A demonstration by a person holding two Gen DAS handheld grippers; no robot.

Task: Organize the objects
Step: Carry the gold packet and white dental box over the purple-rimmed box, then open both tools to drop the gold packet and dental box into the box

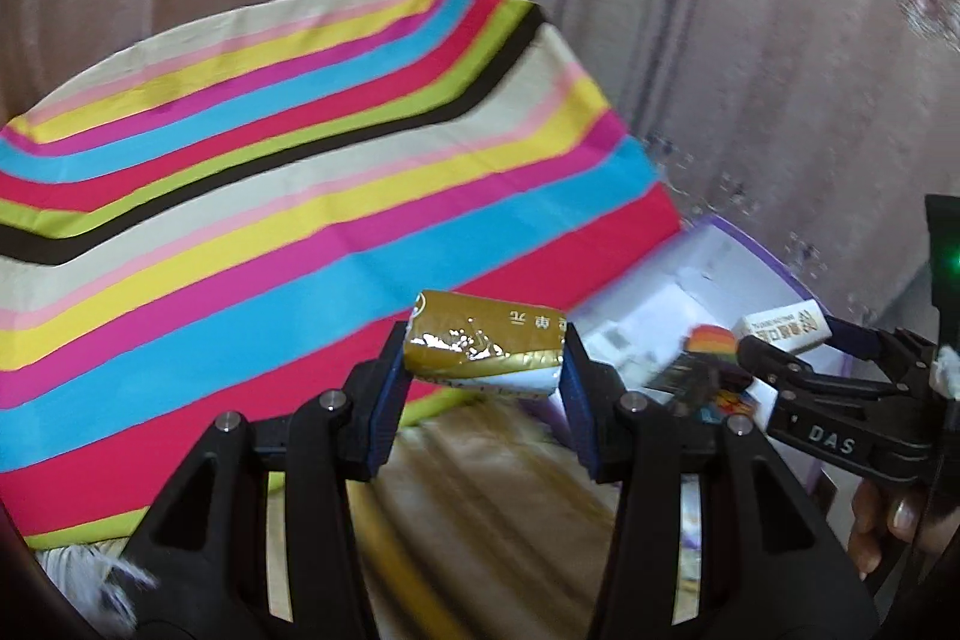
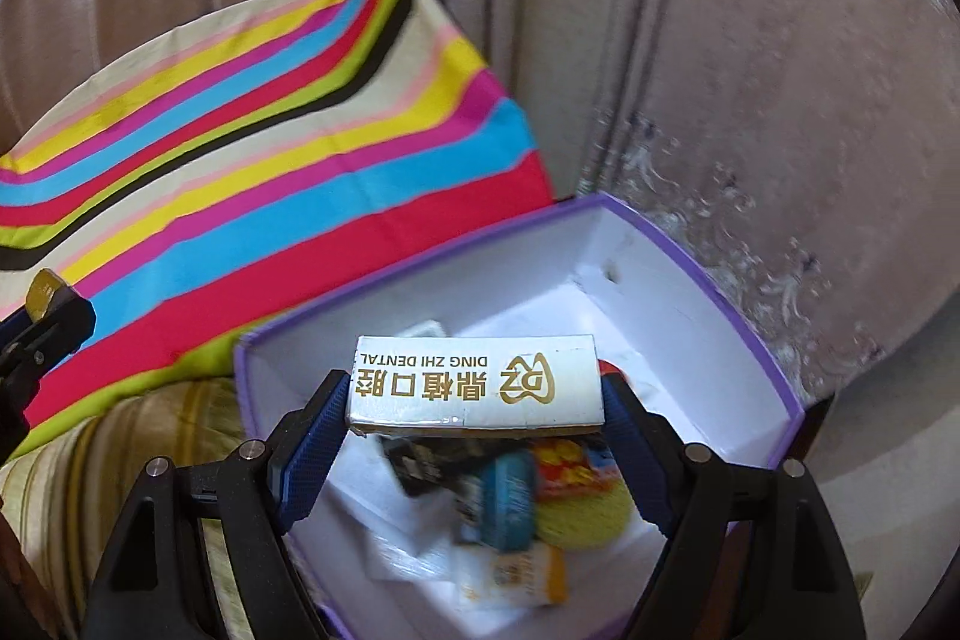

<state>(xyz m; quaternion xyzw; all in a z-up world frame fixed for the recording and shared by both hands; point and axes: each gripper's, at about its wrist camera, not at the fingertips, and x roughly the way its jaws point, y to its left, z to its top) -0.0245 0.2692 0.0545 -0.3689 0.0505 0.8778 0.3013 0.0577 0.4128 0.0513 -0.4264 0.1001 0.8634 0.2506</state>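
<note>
right gripper (image 2: 474,400) pinching white dental box (image 2: 474,379) crosswise, over purple-rimmed box (image 2: 708,280) | left gripper (image 1: 486,358) pinching gold packet (image 1: 486,349), farther off

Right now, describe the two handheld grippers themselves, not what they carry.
Both the left gripper and right gripper are black plastic linkages with silver pivot pins and textured blue fingers. The left wrist view shows white "DAS" lettering and a green light on the right one.
</note>
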